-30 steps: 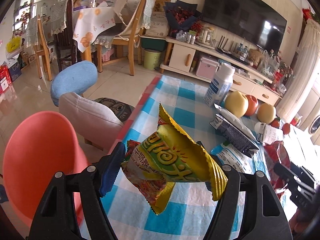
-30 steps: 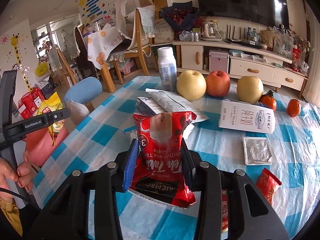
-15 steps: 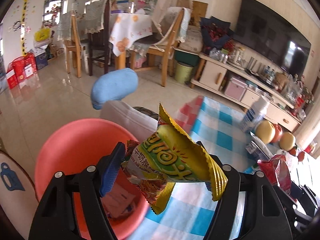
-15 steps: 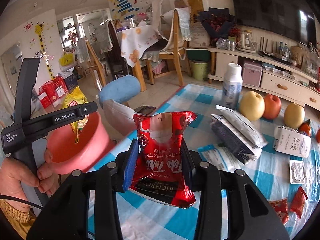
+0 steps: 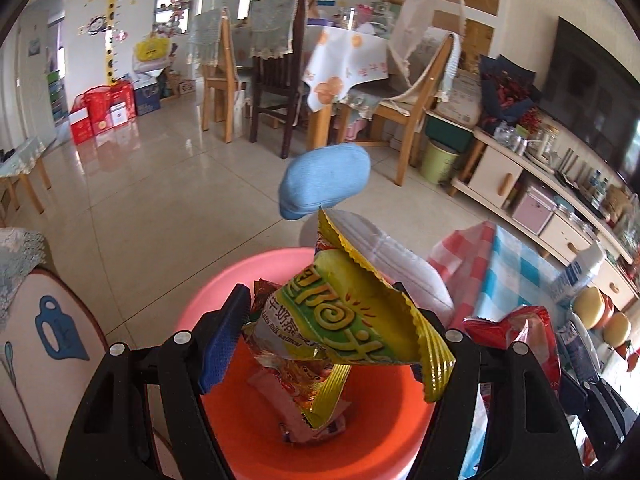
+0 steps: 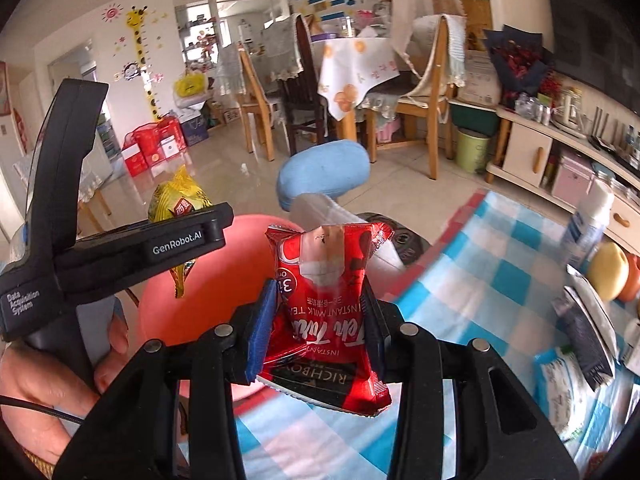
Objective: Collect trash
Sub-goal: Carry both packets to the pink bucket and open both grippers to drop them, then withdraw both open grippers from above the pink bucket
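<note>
Both grippers have swung off the bench to the pink bin [image 5: 208, 300]. The left gripper [image 5: 332, 344], fingers clamped wide on a yellow-green wrapper [image 5: 352, 312], hangs over the bin's mouth; the right gripper [image 6: 320, 324] pinches a red milk-tea packet [image 6: 324, 320] beside the rim. Release looks imminent. Behind, the checked bench [image 6: 480, 264] carries more wrappers; beyond lie tiled floor [image 5: 140, 200] and dining chairs [image 5: 224, 80].
</note>
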The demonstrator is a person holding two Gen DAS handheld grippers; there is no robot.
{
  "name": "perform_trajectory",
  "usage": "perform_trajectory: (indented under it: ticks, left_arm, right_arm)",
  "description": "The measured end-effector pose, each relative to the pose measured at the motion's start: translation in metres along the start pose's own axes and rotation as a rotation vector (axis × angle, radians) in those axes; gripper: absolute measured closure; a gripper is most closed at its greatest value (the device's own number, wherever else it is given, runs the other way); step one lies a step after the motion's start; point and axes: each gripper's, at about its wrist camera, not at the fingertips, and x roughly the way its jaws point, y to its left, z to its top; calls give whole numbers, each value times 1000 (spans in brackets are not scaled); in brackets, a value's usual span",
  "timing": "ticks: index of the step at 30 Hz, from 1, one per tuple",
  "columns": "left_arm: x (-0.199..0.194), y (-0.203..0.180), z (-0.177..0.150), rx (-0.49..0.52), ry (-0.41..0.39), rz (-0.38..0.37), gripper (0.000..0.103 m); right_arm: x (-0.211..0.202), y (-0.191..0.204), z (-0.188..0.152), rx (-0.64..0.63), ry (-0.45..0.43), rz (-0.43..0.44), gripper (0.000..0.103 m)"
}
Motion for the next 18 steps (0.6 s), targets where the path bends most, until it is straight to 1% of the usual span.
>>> perform_trajectory:
  ticks: [6,9,11,12,13,15,17,18]
  left_arm:
    - [8,22,4,-42,22,31,31]
    - [11,26,4,-50,32,41,30]
    - [11,26,5,-48,25,48,21]
    - [11,26,5,-47,20,49,20]
    - [11,26,5,-45,17,49,20]
    - [12,24,5,-39,18,50,19]
    - [12,19,4,-27,20,51,18]
    - [11,17,3,-19,18,48,17]
  right_arm:
    - [29,23,10,-51,35,33,61]
    - [38,32,7,-73,62,65,58]
    - [40,34,3,-74,63,72,57]
    - [41,33,3,-73,62,74,53]
    - [39,33,2,-73,55,70,46]
    - [36,31,-1,-71,39,38,36]
    - [29,27,-4,-67,28,21,35]
    - [25,24,-6,-65,21,4,32]
